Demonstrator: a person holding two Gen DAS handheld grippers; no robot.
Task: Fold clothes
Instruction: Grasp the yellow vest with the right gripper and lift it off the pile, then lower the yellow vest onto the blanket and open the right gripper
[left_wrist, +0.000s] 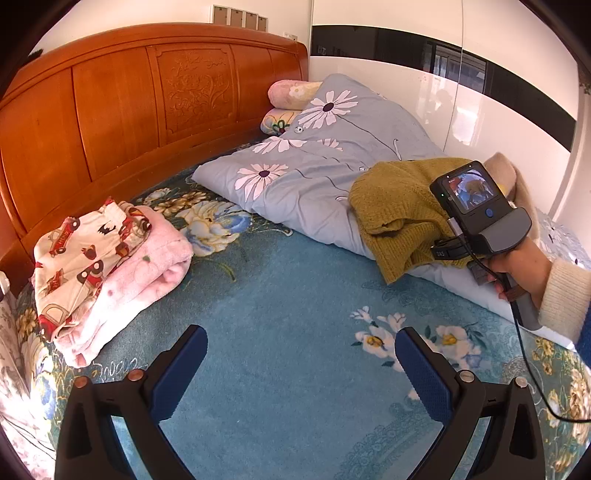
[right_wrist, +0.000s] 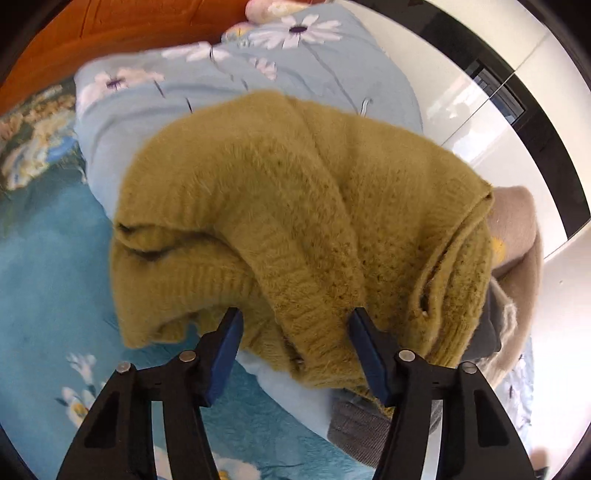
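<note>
My right gripper (right_wrist: 295, 350), unclenched, straddles the mustard sweater (right_wrist: 295, 206) atop the quilt (right_wrist: 155, 122); shallow bite risks slippage.

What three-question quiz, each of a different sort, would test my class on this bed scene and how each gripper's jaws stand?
1. True or false: the right gripper has its jaws clamped on the mustard sweater.
2. Which lies on top of the folded pile: A) car-print garment, B) pink fleece, C) a grey sock?
3. Fill in: the sweater rests on the daisy-print ____.

Key: 1 false, the jaws stand open at its edge; 2 A; 3 quilt.
</note>
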